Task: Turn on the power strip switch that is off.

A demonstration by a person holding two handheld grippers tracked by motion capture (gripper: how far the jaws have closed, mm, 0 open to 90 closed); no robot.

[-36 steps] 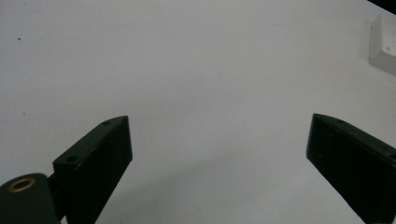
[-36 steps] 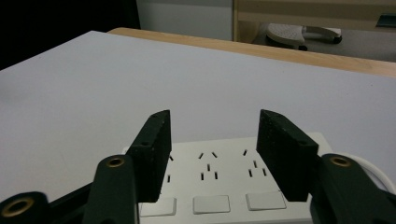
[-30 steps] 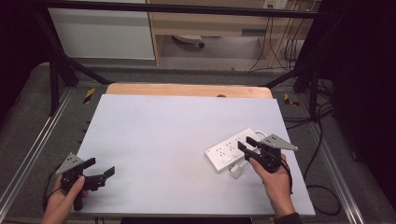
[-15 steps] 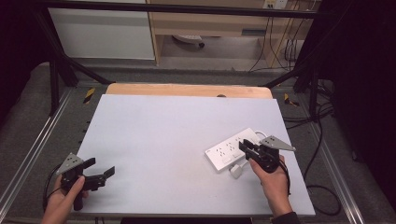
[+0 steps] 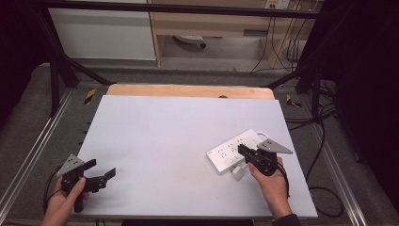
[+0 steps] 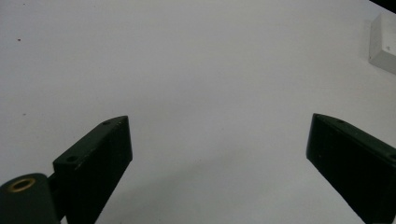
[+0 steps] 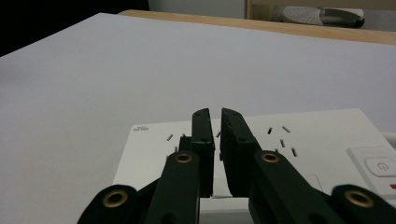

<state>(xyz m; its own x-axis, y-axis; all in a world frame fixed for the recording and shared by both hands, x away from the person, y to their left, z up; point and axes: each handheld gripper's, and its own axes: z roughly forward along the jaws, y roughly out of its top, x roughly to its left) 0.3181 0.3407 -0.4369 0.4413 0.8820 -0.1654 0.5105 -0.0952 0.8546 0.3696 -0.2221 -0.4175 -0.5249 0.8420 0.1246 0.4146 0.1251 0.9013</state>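
Note:
A white power strip lies slanted on the right half of the white table. My right gripper hovers over the strip's near side, held by a hand. In the right gripper view the strip lies just beyond the gripper. Its jaws have just been closing and now stand almost together, with a thin slit and nothing between them. My left gripper rests at the table's near left corner in a hand, open. Its jaws are spread wide over bare table, with the strip's corner far off.
A small white plug block lies by the strip's near end, beside the right hand. A white cord loops from the strip's far end. A wooden board borders the table's far edge. Black frame bars and floor cables surround the table.
The right gripper's jaws have come together over the power strip's near side. The left gripper and the strip have kept their places.

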